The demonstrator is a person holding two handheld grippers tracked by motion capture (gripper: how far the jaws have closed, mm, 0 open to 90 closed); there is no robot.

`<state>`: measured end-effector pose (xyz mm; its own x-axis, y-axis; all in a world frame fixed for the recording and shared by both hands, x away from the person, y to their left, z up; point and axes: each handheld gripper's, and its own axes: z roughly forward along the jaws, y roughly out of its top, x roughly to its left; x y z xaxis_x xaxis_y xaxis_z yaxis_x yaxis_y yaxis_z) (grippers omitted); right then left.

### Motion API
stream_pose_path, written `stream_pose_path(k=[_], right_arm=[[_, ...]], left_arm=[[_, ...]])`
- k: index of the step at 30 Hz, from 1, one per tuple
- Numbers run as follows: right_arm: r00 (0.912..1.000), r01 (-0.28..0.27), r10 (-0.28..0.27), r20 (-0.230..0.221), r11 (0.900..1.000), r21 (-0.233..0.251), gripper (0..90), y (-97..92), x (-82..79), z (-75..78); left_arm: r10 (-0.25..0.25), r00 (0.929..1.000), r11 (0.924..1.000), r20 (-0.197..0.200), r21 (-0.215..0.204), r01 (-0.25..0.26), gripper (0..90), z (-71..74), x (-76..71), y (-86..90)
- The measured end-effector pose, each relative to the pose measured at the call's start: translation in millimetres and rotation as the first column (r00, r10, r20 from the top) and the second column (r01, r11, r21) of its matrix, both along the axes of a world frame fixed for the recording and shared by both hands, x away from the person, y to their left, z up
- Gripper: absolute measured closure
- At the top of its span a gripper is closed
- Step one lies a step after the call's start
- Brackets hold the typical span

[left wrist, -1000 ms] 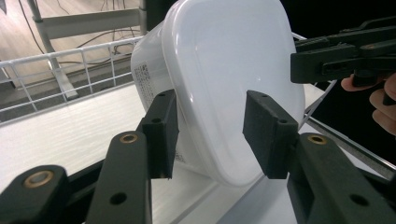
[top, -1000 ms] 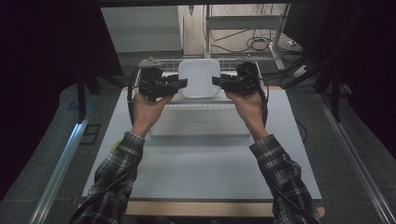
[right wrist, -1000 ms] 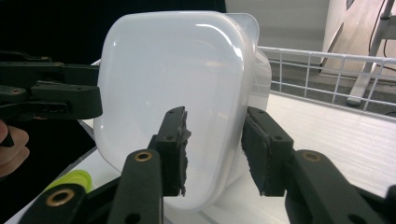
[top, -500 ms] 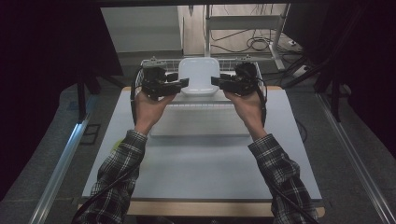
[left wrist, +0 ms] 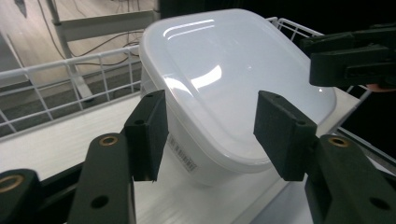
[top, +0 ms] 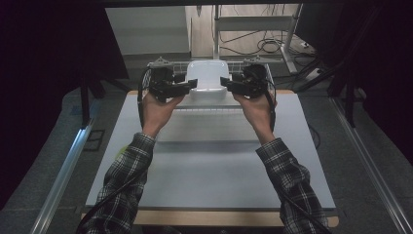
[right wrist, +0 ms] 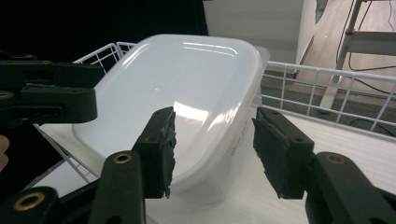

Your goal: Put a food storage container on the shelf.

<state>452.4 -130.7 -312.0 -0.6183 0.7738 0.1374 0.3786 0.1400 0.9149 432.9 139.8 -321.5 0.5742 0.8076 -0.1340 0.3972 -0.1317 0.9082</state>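
Flanking the white container [top: 207, 78], both grippers' jaws have just been opening.

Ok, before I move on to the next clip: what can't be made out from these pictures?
- What the lidded white container holds: the lid and milky walls hide it in both gripper views.
- The label text on its side: too small and blurred in the left gripper view.
- The wire basket floor: covered by the container in the high view.
- The left gripper and right gripper: dark in the high view, so jaw gaps are unclear there.
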Motion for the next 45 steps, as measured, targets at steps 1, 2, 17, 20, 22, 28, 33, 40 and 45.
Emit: stream_pose_path(k=[1,2,17,20,22,28,33,40,45], right_arm=[[1.0,-0.001,0.001,-0.002,1.0,0.0,49.4,0.5,0.1,-0.1],[1.0,-0.001,0.001,-0.002,1.0,0.0,49.4,0.5,0.1,-0.1],[0.9994,-0.029,0.029,0.018,0.9995,0.011,45.5,-3.9,-8.8,4.1],[0.9987,-0.045,0.045,0.022,0.9989,0.008,41.5,-4.6,-14.2,3.2],[0.9984,-0.049,0.049,0.028,0.9988,0.002,38.7,-5.3,-18.3,1.5],[0.9965,-0.073,0.073,0.042,0.9973,-0.004,32.5,-10.1,-30.7,-5.9],[0.994,-0.098,0.099,0.048,0.995,-0.017,28.0,-13.9,-41.2,-14.1],[0.9883,-0.14,0.141,0.057,0.9896,-0.034,21.1,-14.7,-58.3,-27.4],[0.9842,-0.167,0.169,0.052,0.9851,-0.038,16.2,-16.6,-70.3,-39.1]], left_arm=[[0.005,1.0,1.0,0.003,0.003,-0.005,44.0,0.5,1.0,-0.1],[0.005,1.0,1.0,0.003,0.003,-0.005,44.1,0.5,1.0,-0.1],[-0.022,0.9994,0.9997,0.026,-0.013,0.023,37.9,4.5,-10.8,2.2],[-0.053,0.998,0.9985,0.035,-0.016,0.053,32.6,2.9,-18.4,2.2],[-0.067,0.997,0.9976,0.039,-0.014,0.067,30.1,1.5,-24.0,2.2],[-0.117,0.9925,0.9928,0.036,-0.02,0.118,24.6,-5.6,-41.5,4.6],[-0.146,0.9881,0.9892,0.046,-0.004,0.147,20.1,-12.6,-57.8,4.9],[-0.196,0.9799,0.9801,0.036,0.038,0.195,13.2,-31.8,-79.8,0.3],[-0.218,0.9748,0.9745,0.048,0.065,0.215,10.8,-52.3,-93.8,-1.4]])
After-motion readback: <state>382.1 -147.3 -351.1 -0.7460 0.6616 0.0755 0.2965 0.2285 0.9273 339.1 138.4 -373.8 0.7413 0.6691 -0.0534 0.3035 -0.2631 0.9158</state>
